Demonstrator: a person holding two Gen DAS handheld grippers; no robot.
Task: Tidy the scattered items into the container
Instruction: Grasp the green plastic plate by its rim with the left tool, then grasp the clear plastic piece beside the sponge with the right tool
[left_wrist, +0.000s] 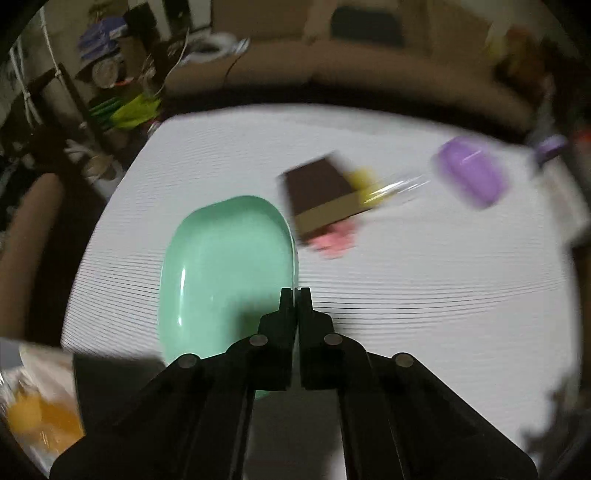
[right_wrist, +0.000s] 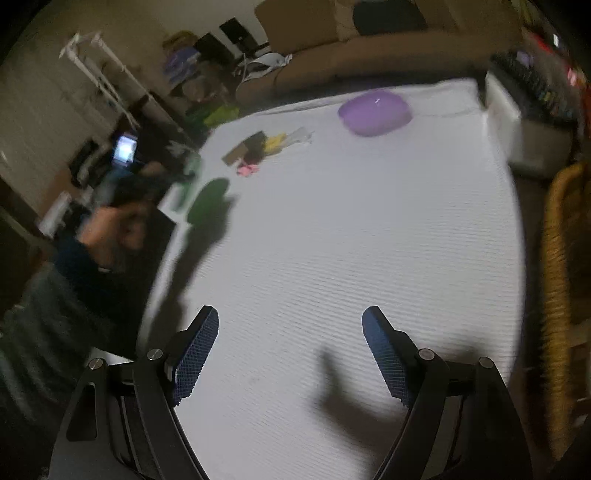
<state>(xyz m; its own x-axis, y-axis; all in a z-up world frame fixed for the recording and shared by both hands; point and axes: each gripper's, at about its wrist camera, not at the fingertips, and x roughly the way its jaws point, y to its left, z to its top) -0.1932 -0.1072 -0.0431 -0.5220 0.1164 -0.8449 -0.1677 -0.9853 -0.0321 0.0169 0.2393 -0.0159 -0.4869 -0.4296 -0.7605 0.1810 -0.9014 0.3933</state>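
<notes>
The white ribbed table (right_wrist: 332, 240) carries everything, so take the green container as the landmark. The mint-green oval container (left_wrist: 225, 266) is the largest task piece; in the left wrist view the left gripper (left_wrist: 295, 295) is clenched on its rim, fingers pinched together with the thin wall between them. In the right wrist view the container looks tipped up on edge over its own dark shadow, though blur makes that uncertain.

Just beyond the green container's far edge sits the scatter: a brown box (left_wrist: 325, 195) with a tan side, a yellow item (left_wrist: 364, 181) behind it, a clear wrapper (left_wrist: 402, 184) trailing away from it, and a small pink item (left_wrist: 334, 242) at the box's near corner. Well beyond those lies a purple bowl (right_wrist: 375, 112).

The right gripper (right_wrist: 291, 358) hangs released, blue pads (right_wrist: 195, 358) wide apart, far on the near side of the table from the green container.

The step looks like positioning the container. Doing it well probably means setting it flat and open-side up beside the scatter, keeping the rim pinch firm, then freeing the right gripper for the box first.
</notes>
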